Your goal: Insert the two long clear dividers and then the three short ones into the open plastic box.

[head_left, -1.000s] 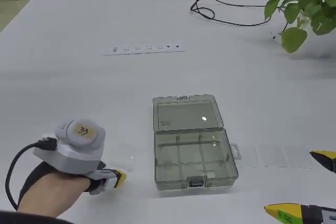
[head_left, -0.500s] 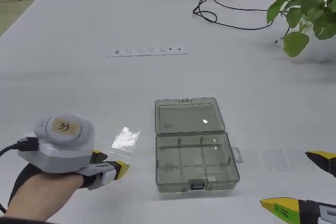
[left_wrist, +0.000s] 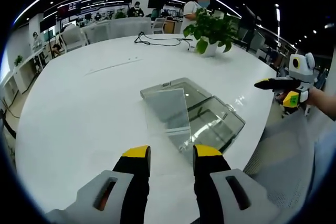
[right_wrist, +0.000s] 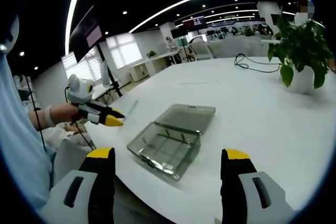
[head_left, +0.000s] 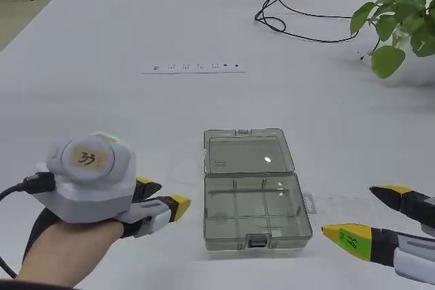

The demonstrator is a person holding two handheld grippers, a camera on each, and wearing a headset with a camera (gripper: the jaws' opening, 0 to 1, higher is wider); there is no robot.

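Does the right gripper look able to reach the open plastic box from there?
Probably yes: the right gripper, jaws open and empty, sits just right of the open box, with nothing upright between them on the table.

The desk (head_left: 102,113) lay bare to the left of the open box (head_left: 253,212), and the left tool (head_left: 166,195) and right tool (head_left: 357,212) flanked the box with clear gaps. The box's top stood unobstructed, and its lid (head_left: 248,151) lay flat behind it. A power strip (head_left: 194,67), cable (head_left: 299,22) and plant (head_left: 401,18) sat well apart, farther back.
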